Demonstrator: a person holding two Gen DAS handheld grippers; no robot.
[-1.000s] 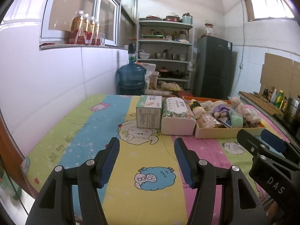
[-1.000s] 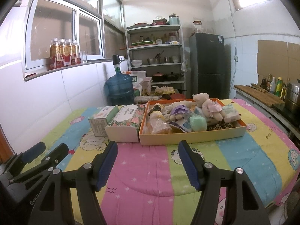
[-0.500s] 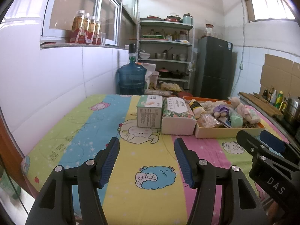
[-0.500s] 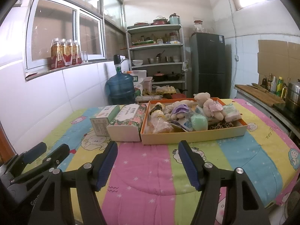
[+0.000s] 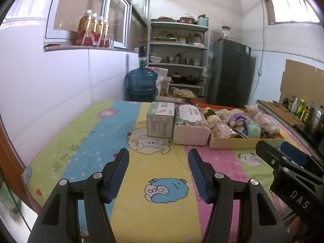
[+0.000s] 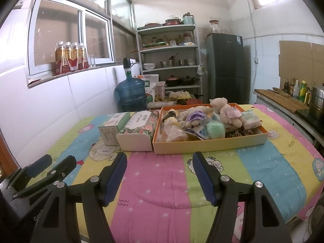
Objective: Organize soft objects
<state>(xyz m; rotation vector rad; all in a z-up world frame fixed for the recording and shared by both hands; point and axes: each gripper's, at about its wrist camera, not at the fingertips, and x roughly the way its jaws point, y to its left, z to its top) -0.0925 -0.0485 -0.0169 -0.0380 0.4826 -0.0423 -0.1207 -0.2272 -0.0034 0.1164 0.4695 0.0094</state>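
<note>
An orange cardboard tray (image 6: 210,142) on the bright striped cloth holds several soft things: a beige teddy bear (image 6: 224,109), a purple-capped plush (image 6: 194,116), a green sponge (image 6: 216,129) and plastic-wrapped items. The tray shows in the left wrist view (image 5: 228,141) too. Left of it lie a floral tissue pack (image 6: 139,131) and a green tissue box (image 6: 112,127). My left gripper (image 5: 159,174) is open and empty, low over the cloth near the front edge. My right gripper (image 6: 160,177) is open and empty, in front of the tray.
A blue water jug (image 6: 130,92), a metal shelf with pots (image 6: 170,60) and a dark fridge (image 6: 224,68) stand behind the table. A white tiled wall runs along the left. A counter with bottles (image 6: 293,91) is at the right.
Both grippers have eased slightly forward toward the tray; both stay open and nothing on the table has moved.
</note>
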